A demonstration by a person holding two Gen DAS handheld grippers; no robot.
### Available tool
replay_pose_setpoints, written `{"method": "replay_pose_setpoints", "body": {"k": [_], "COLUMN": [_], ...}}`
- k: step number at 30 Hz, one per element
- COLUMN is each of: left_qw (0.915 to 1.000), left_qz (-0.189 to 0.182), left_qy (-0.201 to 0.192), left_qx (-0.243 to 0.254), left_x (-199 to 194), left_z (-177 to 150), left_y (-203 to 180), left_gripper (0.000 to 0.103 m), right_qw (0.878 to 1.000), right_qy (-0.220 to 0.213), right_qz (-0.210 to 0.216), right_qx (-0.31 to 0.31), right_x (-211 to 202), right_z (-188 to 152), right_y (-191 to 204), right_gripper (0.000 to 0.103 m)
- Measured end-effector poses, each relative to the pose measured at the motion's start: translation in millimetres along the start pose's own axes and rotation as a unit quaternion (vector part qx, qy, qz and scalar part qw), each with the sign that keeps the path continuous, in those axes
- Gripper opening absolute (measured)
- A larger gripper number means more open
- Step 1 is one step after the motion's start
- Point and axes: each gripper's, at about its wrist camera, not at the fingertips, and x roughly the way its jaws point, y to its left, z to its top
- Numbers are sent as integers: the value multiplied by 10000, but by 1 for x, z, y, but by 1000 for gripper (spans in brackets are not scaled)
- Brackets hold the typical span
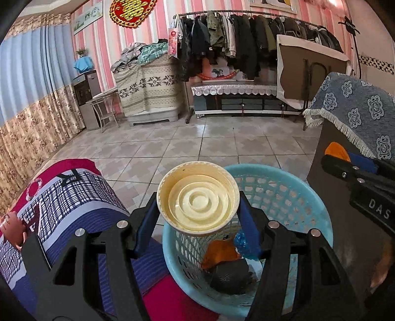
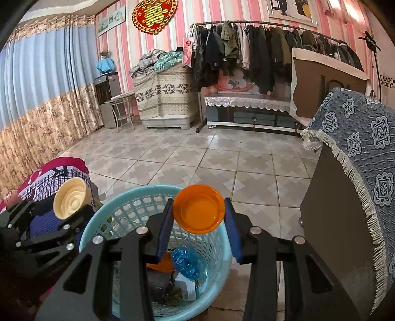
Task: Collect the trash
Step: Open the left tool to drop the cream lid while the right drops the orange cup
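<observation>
Two lids, one cream (image 1: 198,198) and one orange (image 2: 199,209); one basket (image 2: 103,219).

Letters on the right tongs (image 1: 339,158): white capitals "DAS" stand on the black body, seen in the left wrist view; the picture's edge cuts off whatever follows.
Wall ornament (image 2: 155,15): a gold sign on a red heart with a gold border; it cannot be read with certainty.
Black wall piece (image 1: 348,24): carries small pale marks, too small to read.
Other text: none legible.
</observation>
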Motion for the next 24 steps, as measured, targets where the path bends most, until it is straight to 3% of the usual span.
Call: {"method": "replay_pose_setpoints", "body": {"k": [1,2,7,14,24], "left_qw": [10000,9998,9975,9890,9798], "left_qz": [93,181,592,1185,1579], "left_qy": [-17,-72,-71,-139,-398], "left_qx": [-30,-76,-378,-869,-1159], "left_x": [-1,-3,-7,-34,-80], "left_z": [1,1,3,-15,-44], "left_y": [5,9,45,106,152], "left_gripper": [82,86,97,97,97], "right_qw": [10000,10000,9999,9994,9986], "right_qy": [5,12,49,107,110], "right_qz": [8,15,43,147,272], "right_qx": [-23,-40,-101,-299,-449], "right_x": [0,1,3,7,11], "right_z": [0,-1,-3,-3,-5], "right_y": [1,3,9,33,61], "right_gripper": [40,40,40,40,40]}}
